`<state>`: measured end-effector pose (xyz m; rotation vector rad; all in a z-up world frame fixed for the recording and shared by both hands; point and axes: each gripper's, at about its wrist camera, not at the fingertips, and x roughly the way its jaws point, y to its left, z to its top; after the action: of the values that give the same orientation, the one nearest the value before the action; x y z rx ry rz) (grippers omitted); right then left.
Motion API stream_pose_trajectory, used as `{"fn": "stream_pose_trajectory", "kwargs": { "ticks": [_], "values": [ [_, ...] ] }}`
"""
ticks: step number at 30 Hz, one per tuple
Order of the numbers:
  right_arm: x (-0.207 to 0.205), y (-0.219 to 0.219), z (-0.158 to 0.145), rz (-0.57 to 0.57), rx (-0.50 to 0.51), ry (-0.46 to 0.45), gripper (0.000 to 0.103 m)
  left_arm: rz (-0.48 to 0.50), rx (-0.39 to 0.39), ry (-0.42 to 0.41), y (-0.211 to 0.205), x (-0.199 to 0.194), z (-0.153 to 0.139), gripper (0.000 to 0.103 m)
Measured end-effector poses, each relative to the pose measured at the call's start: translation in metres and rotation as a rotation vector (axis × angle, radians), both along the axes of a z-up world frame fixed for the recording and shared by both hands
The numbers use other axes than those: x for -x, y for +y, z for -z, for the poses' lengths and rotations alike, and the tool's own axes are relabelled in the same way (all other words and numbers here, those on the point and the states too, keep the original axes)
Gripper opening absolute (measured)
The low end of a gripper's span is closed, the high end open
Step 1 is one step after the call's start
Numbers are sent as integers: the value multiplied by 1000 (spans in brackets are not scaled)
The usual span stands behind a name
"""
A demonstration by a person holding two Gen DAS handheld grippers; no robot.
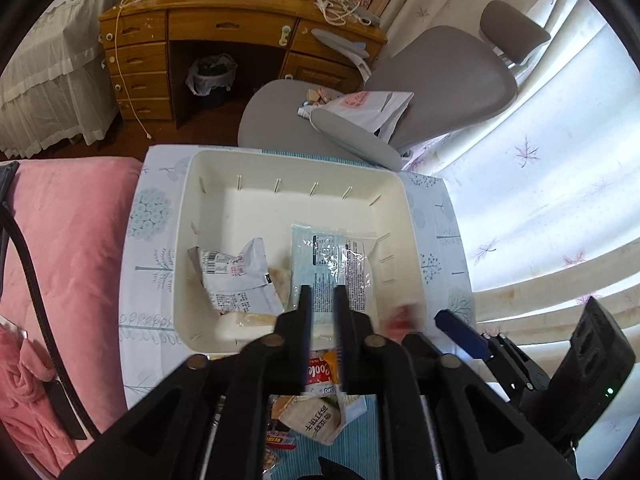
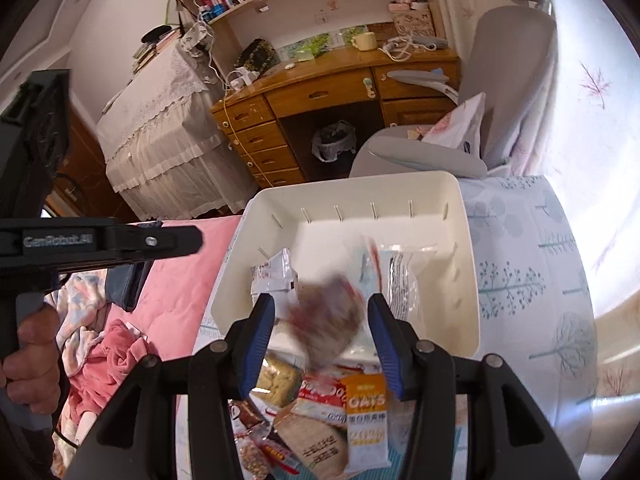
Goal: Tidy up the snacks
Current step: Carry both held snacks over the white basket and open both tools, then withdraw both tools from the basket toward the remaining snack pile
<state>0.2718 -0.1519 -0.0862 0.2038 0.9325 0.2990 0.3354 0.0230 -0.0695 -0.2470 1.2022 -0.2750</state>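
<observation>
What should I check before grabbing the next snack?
1. Room in the white bin: ok, its far half is bare.
2. Left gripper free: ok, its fingers stand a slim gap apart with nothing between.
3. Right gripper free: cannot tell for sure; a blurred red-brown packet shows between its fingers, apparently not touching them.
4. That packet settled in the bin: cannot tell, too blurred.
5. Snacks all sorted: not ok; a snack pile with an oats bar lies in front of the bin.
</observation>
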Motion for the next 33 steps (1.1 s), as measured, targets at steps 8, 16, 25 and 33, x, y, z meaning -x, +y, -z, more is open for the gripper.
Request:
{"fn": "stream_pose_trajectory", "kwargs": {
  "ticks": [8, 16, 25, 33],
  "values": [
    [-6, -11, 11, 2, -25, 53, 56, -33, -22, 27, -3, -5, 7, 72],
    [8, -24, 10, 28, -82, 72, 70, -98, -30, 18, 11, 20, -2, 80],
    [28, -32, 12, 9, -140, 115, 75, -209, -28, 17, 38, 75, -5, 80],
    [45, -24, 22, -67, -157, 158, 76, -333, -26, 20, 65, 135, 3, 80]
  ]
}}
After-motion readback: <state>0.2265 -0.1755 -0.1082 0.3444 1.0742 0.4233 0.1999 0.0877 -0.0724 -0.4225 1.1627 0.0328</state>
